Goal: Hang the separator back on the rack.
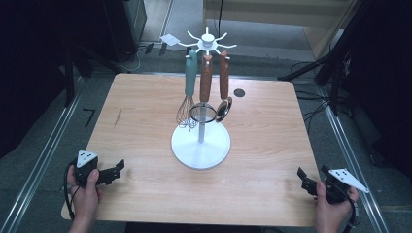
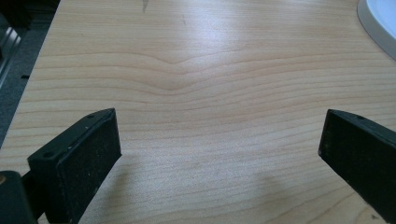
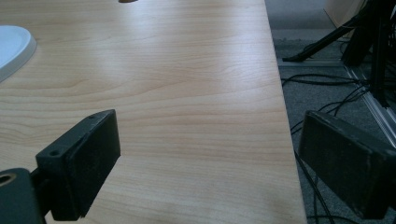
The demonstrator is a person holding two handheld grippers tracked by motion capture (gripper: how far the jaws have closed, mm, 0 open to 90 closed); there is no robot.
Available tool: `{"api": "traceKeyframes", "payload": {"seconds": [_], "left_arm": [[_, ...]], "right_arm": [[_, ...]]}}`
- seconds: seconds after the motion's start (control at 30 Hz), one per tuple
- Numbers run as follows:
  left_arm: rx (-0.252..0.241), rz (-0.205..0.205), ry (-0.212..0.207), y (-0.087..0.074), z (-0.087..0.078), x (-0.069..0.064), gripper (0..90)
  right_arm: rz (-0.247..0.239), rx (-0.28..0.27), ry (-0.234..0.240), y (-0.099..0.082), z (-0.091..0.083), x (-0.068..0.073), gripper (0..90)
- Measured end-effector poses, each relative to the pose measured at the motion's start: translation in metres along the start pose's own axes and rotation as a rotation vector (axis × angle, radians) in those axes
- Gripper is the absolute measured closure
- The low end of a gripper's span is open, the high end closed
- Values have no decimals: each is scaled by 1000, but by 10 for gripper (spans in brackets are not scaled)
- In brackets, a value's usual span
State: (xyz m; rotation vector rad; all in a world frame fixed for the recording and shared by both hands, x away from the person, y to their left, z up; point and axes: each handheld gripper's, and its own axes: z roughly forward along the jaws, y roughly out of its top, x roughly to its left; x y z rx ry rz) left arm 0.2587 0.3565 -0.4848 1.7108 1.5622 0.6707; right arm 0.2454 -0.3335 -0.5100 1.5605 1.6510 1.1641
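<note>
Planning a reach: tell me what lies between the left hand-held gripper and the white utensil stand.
Bare wooden tabletop, seen in the high view.

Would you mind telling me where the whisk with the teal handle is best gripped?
Grip the whisk on its teal handle, probably coming level from the left: it hangs upright at the outer left of the rack, with a brown-handled strainer close on its right.

a white utensil stand (image 1: 200, 150) sits upright near the middle of the table, round base flat on the wood, thin post rising to a spoked crown of hooks. three tools hang side by side from it: a whisk (image 1: 187, 92) with a teal handle, a small strainer (image 1: 204, 94) with a brown handle, and a brown-handled spoon (image 1: 224, 92) beside it.
</note>
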Motion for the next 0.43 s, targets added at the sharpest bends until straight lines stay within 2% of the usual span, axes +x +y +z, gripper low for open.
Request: {"api": "traceKeyframes", "payload": {"seconds": [0.2, 0.43], "left_arm": [[-3, -2, 0, 0, -1, 1, 0], [-2, -3, 0, 0, -1, 1, 0]], "right_arm": [[-27, 12, -12, 0, 1, 3, 70], [-29, 31, -11, 0, 3, 7, 70]]}}
